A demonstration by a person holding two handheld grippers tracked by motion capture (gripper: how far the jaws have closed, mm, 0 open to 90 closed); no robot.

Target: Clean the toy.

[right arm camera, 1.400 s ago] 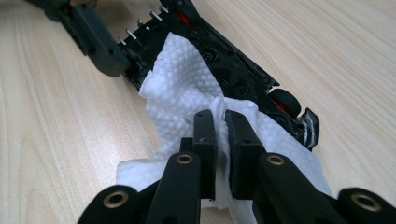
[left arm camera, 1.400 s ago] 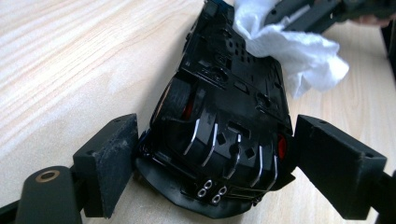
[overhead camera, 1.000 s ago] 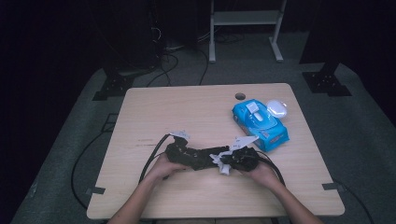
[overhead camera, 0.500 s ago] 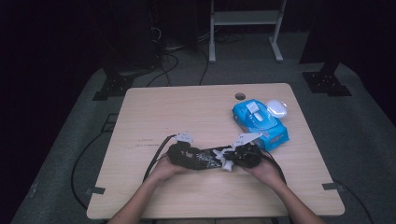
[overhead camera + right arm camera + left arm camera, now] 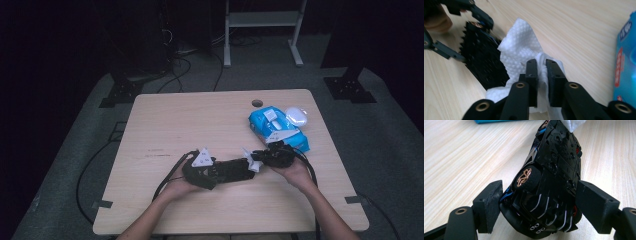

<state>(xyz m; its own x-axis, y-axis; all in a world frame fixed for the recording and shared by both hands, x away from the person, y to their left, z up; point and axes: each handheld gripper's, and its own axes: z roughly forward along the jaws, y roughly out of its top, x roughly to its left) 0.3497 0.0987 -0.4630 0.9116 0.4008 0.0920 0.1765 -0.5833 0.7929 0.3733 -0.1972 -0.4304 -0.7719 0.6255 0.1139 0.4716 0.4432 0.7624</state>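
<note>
Left gripper [image 5: 537, 207] clamps toy car [image 5: 551, 177], underside showing, nose cut off; right gripper [image 5: 541, 72], jaws just easing, pinches wipe [image 5: 521, 47]; car's length runs away from left jaws.

A blue wipes pack [image 5: 277, 127] lies near the far right corner of the wooden bench [image 5: 200, 125]. A small white case [image 5: 296, 116] touches its right edge. A round cable hole [image 5: 257, 103] sits just beyond.

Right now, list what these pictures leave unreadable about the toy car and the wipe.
- Toy car: left gripper view shows its underside; the upper body faces away. The high view is too small for detail.
- White wipe: right gripper's fingers cover its pinched part; the bottom edge cuts it off.
- Blue wipes pack: print too small in the high view.
</note>
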